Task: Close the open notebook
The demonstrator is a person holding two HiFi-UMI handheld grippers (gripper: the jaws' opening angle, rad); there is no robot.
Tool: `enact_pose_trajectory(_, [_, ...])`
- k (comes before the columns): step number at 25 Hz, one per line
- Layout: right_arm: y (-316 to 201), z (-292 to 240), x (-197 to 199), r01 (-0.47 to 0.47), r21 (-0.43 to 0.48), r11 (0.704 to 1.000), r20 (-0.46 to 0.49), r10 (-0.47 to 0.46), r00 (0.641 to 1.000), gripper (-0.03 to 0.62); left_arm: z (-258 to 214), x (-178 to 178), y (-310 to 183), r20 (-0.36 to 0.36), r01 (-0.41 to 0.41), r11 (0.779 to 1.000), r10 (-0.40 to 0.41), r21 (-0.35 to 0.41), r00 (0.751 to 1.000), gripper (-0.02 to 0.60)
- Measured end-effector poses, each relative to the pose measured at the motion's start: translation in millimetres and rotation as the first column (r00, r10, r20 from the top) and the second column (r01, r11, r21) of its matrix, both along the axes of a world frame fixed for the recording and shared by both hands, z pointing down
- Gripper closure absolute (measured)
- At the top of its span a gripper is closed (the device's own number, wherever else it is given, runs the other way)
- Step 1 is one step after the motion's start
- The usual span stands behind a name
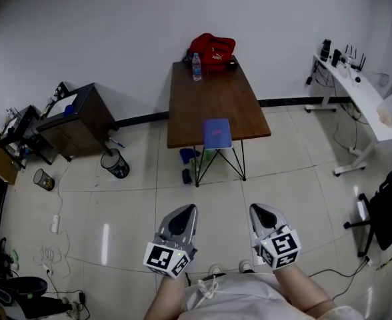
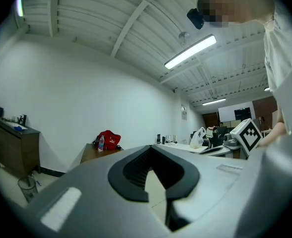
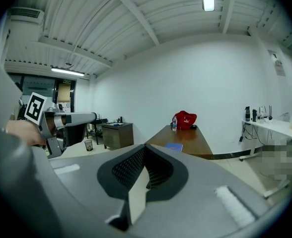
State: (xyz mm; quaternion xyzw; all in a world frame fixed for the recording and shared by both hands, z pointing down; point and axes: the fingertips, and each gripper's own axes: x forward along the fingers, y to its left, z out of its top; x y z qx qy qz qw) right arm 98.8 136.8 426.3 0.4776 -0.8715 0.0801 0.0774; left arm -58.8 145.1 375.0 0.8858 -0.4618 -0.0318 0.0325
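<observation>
Both pairs of tongs are up in front of the person, side by side, and both are empty: the left tongs [image 1: 185,210] are closed tip to tip with nothing between them, and the right tongs [image 1: 257,209] look pinched together the same way. The notebook [image 1: 217,134] lies well ahead of them at the near edge of the brown desk [image 1: 209,102], a flat blue rectangle. From this far off I cannot tell which way its covers lie. At the far end of the desk sit a red bag [image 1: 211,48] and a water bottle [image 1: 197,66], well apart from the book and out of the way. So the step in hand looks like the approach, with open floor to cross before anything gets touched. To do it well, I would say come square to the near edge and find the spine. One pair of tongs should open only enough to take the free cover by its outer edge. The lift goes over the spine in an arc, not a drag, because the book sits at the lip and a push could slide it off. The other tongs, tips together, can press down on the resting half to pin it.
</observation>
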Motion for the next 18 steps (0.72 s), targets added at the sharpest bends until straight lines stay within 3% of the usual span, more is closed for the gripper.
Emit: enact_pose_trajectory(18, [-22.2,-3.1,3.6,0.013,0.015,1.0,0.003,-0.013,1.0,0.588,11.4,1.4,-20.1,0.004,0.008,1.0,-0.008,-0.03,1.0,0.575])
